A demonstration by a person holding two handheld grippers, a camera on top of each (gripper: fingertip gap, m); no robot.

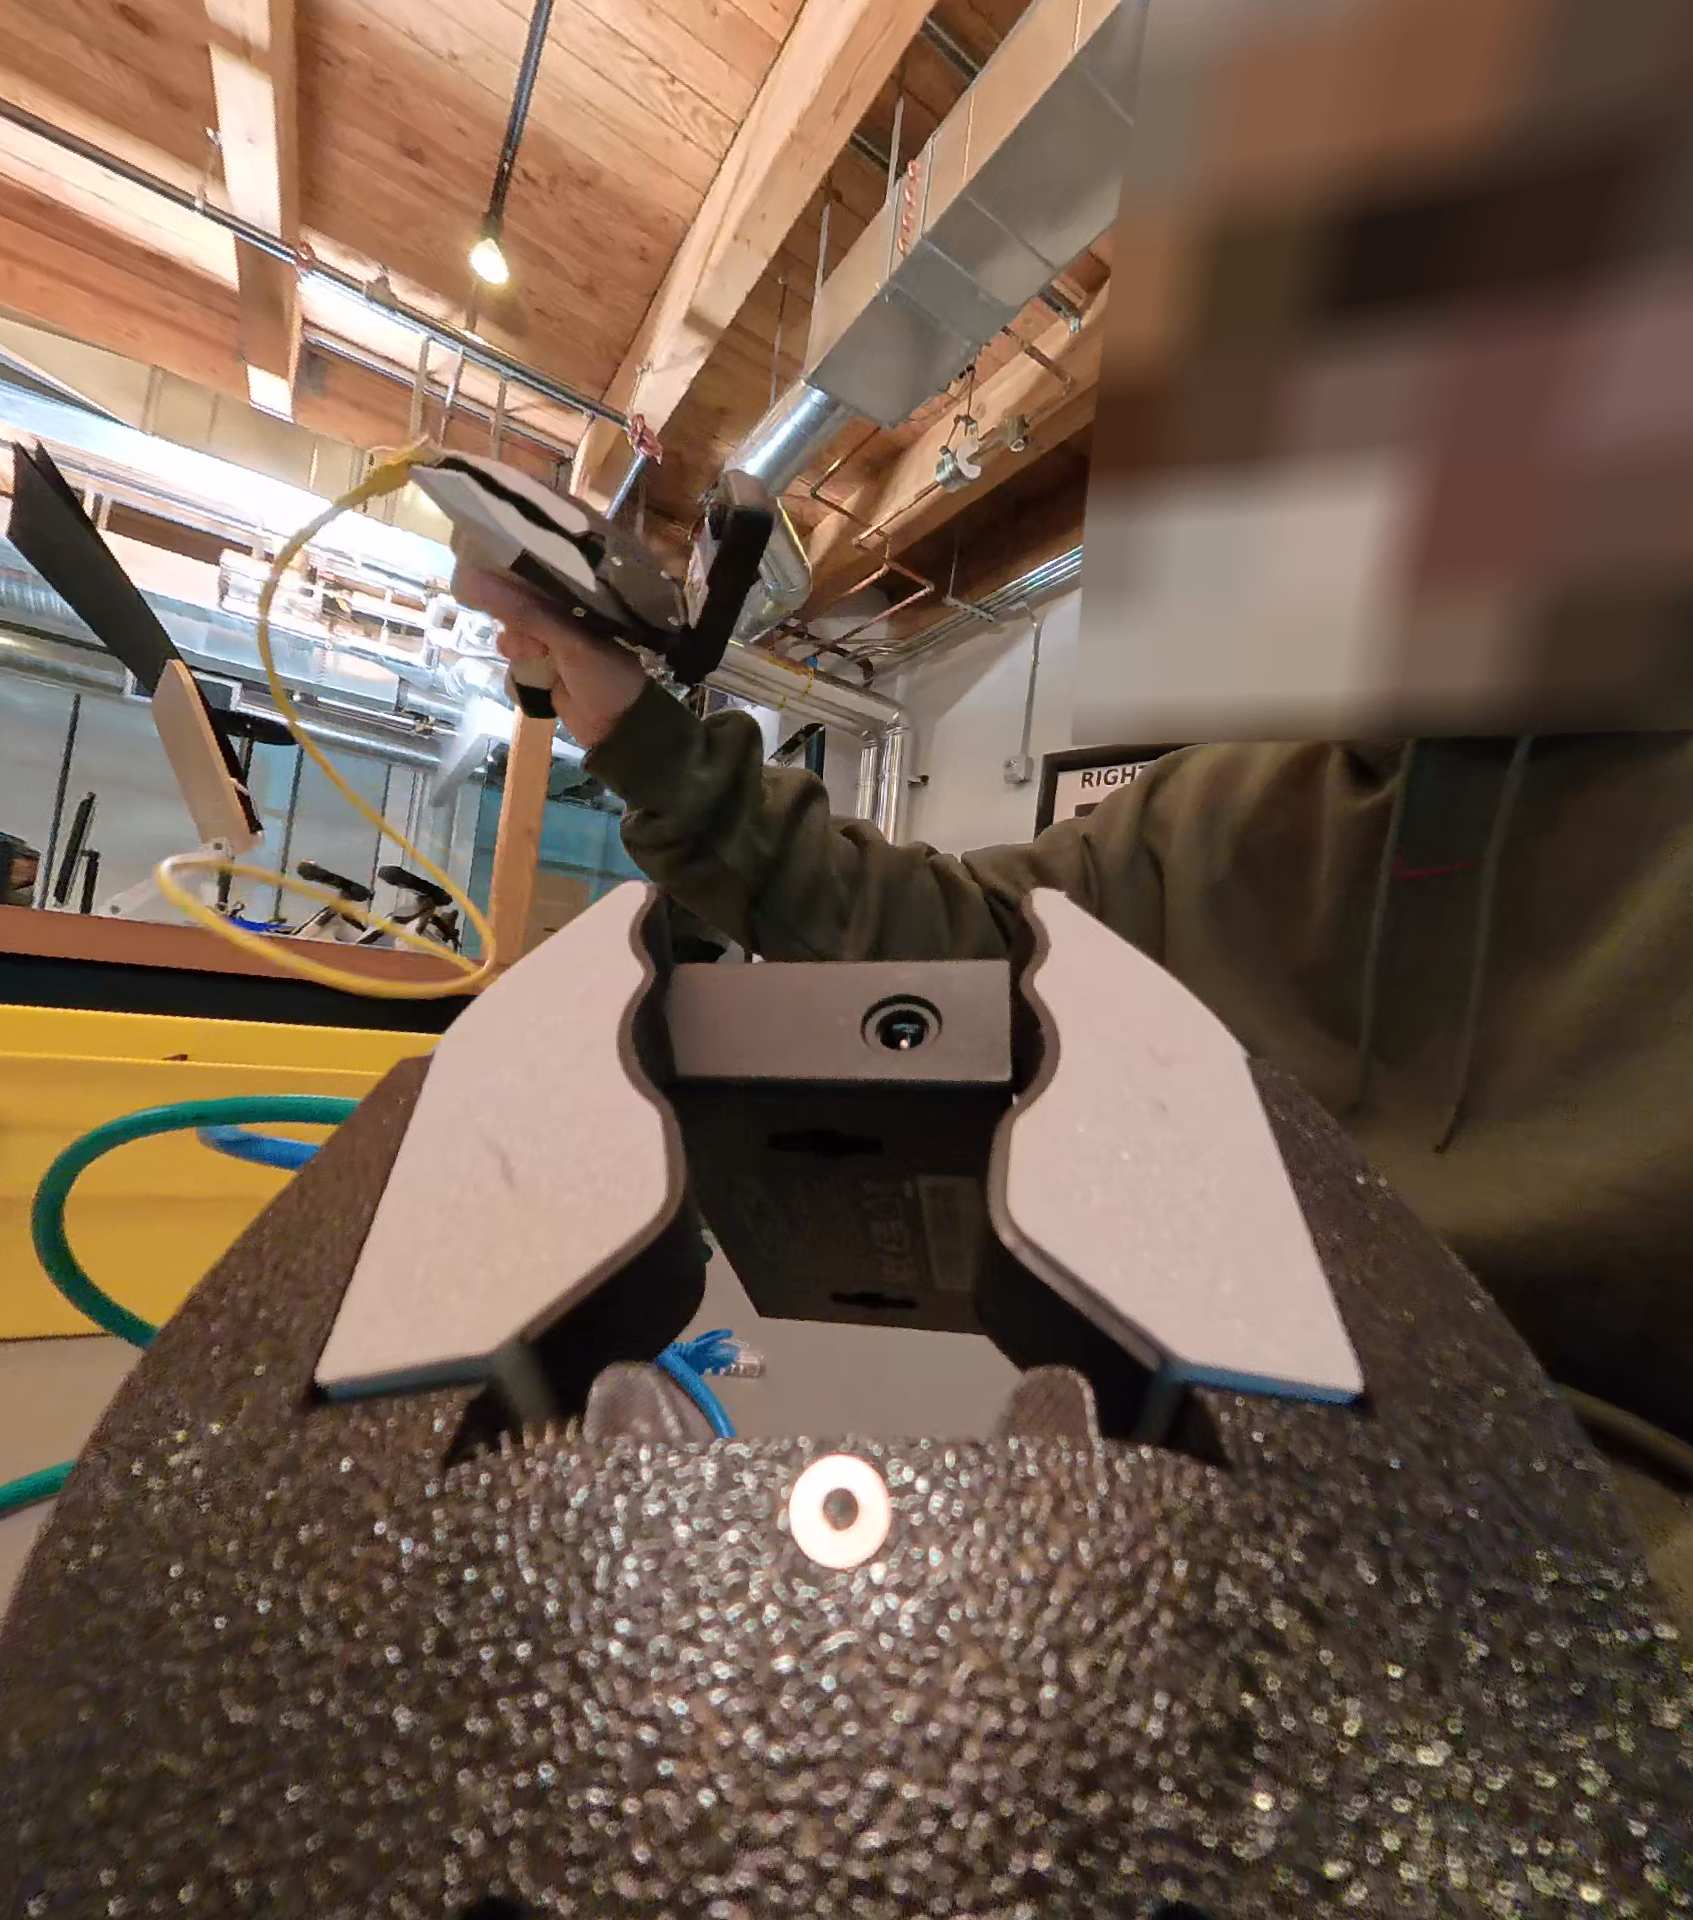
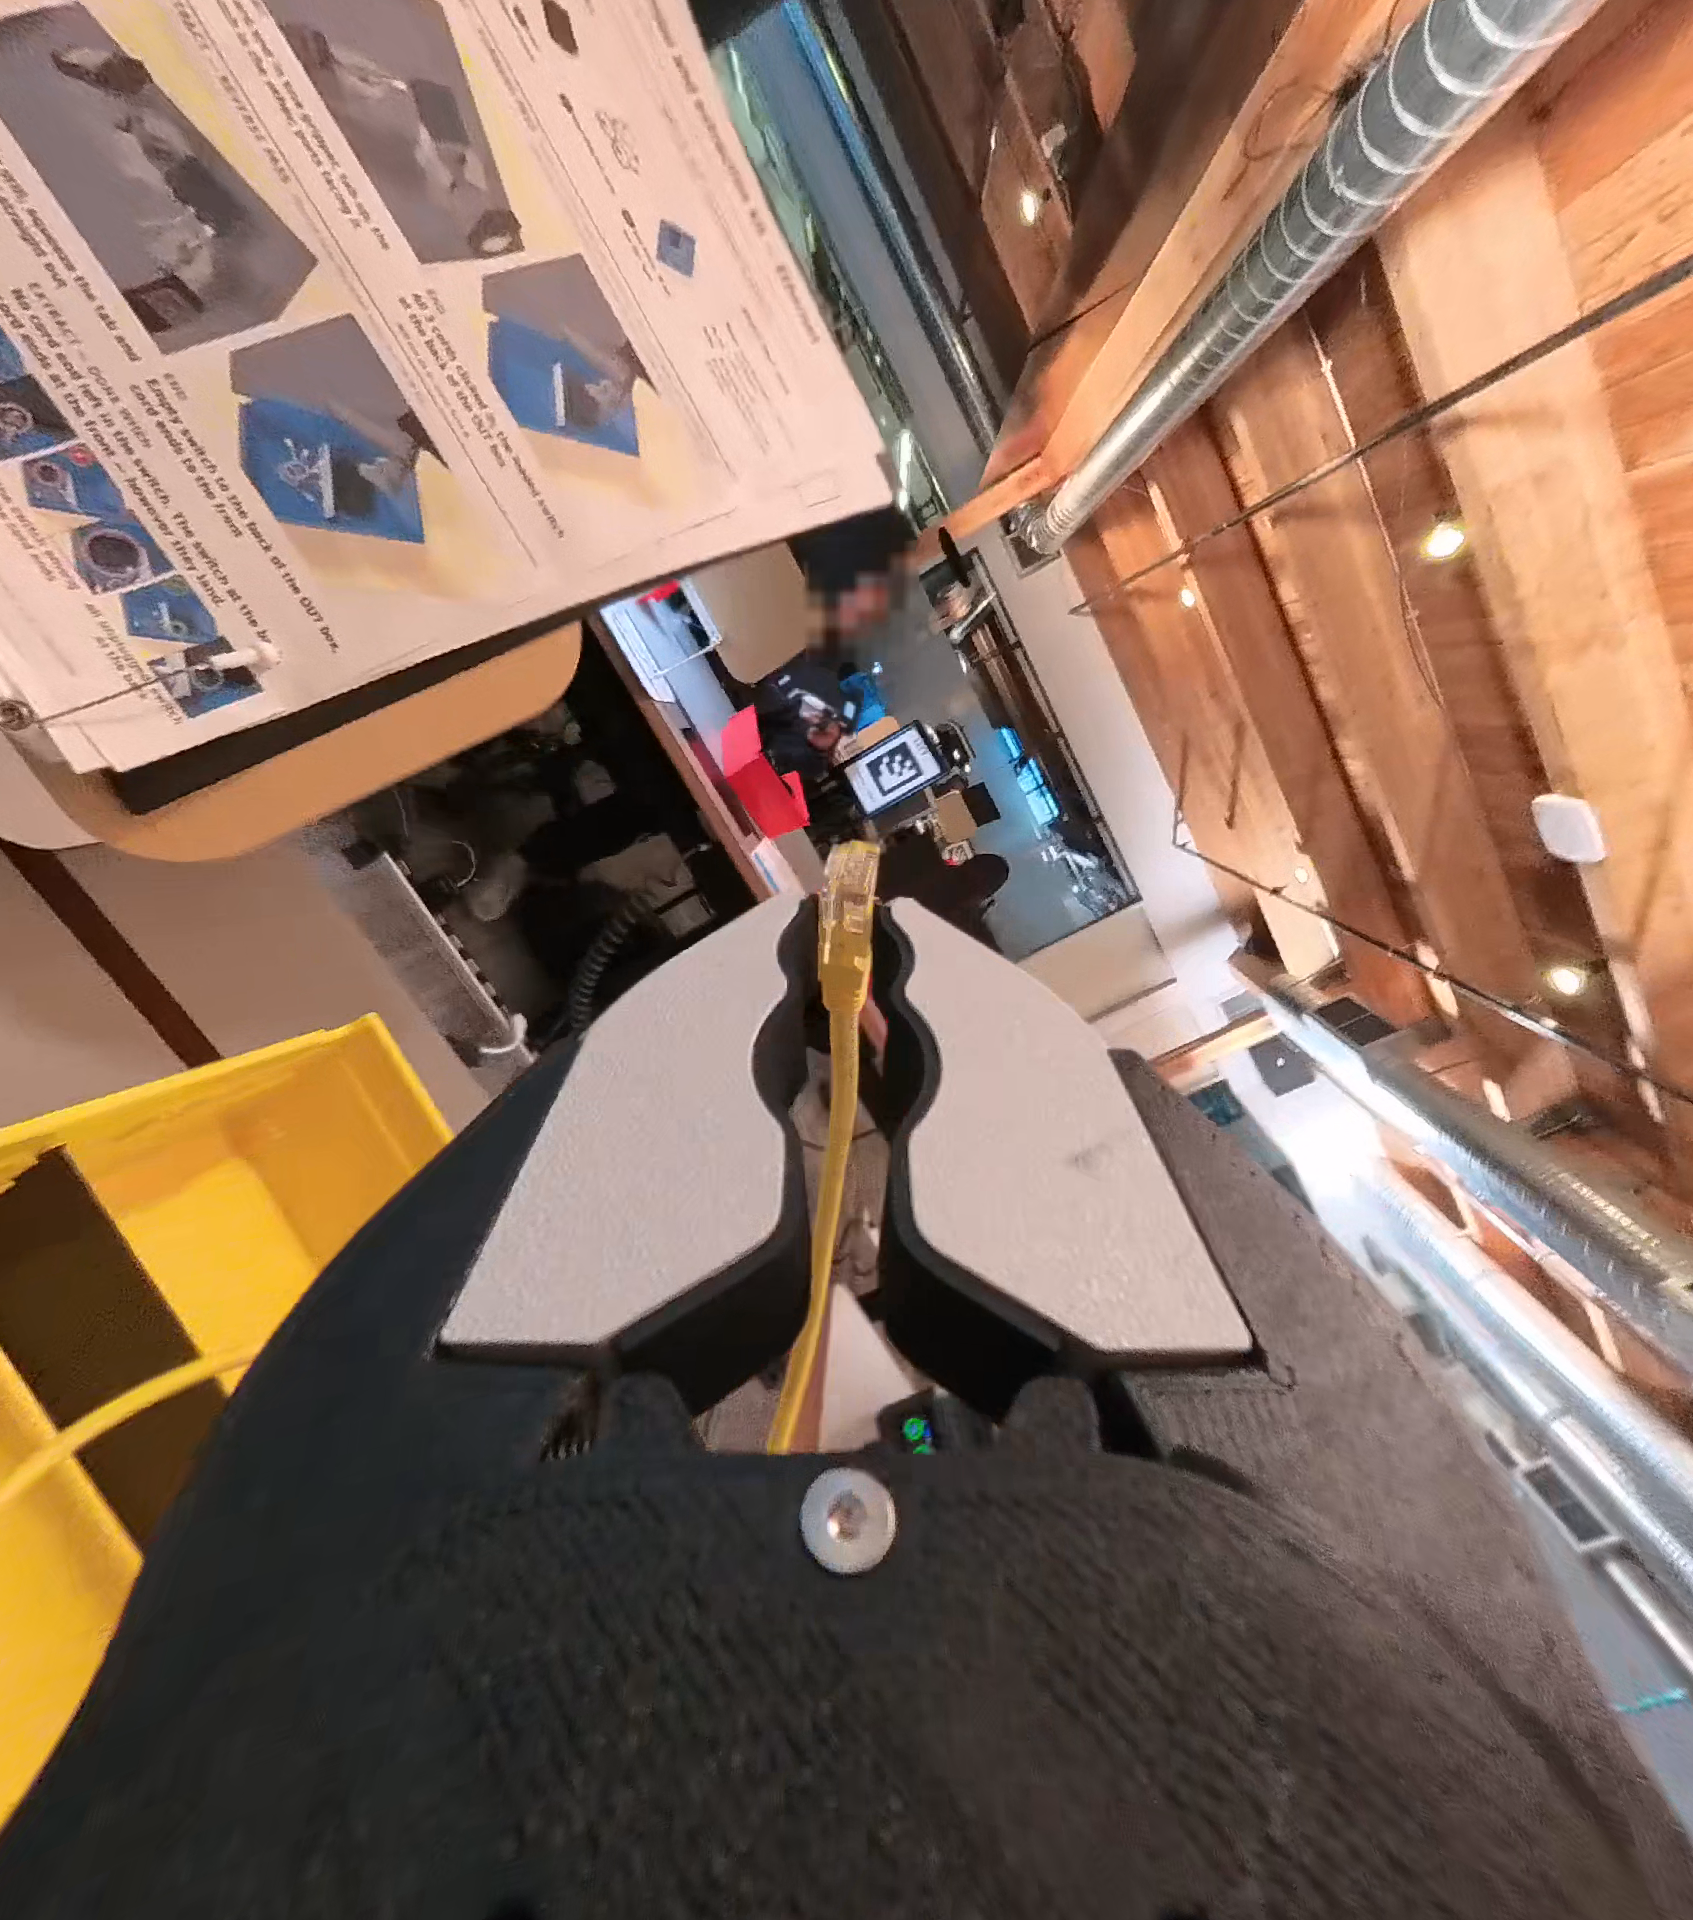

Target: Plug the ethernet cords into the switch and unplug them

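Note:
My left gripper [image 1: 837, 971] is shut on the black switch [image 1: 837, 1132] and holds it tilted up above the table, its side with a round socket facing away. My right gripper [image 2: 847, 920] is shut on the yellow ethernet cord [image 2: 840, 1049], whose clear plug [image 2: 847, 883] sticks out past the fingertips. In the left wrist view the right gripper [image 1: 468, 483] is raised high at the upper left, with the yellow cord [image 1: 302, 727] hanging from it in a loop. A green cord [image 1: 94, 1164] and a blue cord [image 1: 707, 1361] lie on the table under the switch.
A yellow bin [image 1: 11, 1174] stands at the left on the table and also shows in the right wrist view [image 2: 94, 1299]. A printed instruction sheet [image 2: 302, 312] hangs on a stand. The person's sleeved arm [image 1: 1029, 883] reaches across behind the switch. Another person stands far off.

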